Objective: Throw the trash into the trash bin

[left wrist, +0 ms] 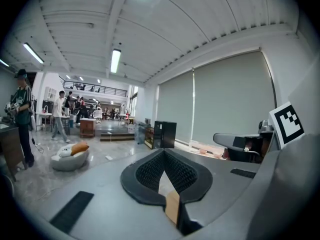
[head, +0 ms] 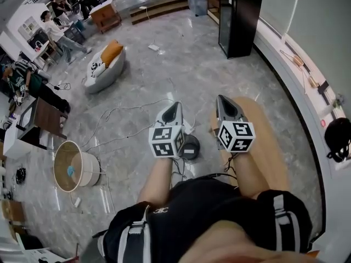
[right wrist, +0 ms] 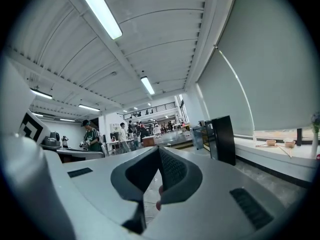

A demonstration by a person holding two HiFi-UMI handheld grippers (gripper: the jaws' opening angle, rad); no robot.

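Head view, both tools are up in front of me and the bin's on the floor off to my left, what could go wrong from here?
1. White cables trail over the floor towards the bin; walking over, you could trip on them.
2. The left tool and right tool point ahead, away from the bin, so a toss from here would probably miss.

blk cabinet (head: 239, 21) by wall | wht seat (head: 101, 74) w/ orange cushion (head: 111, 52) | brown table (head: 48, 118)
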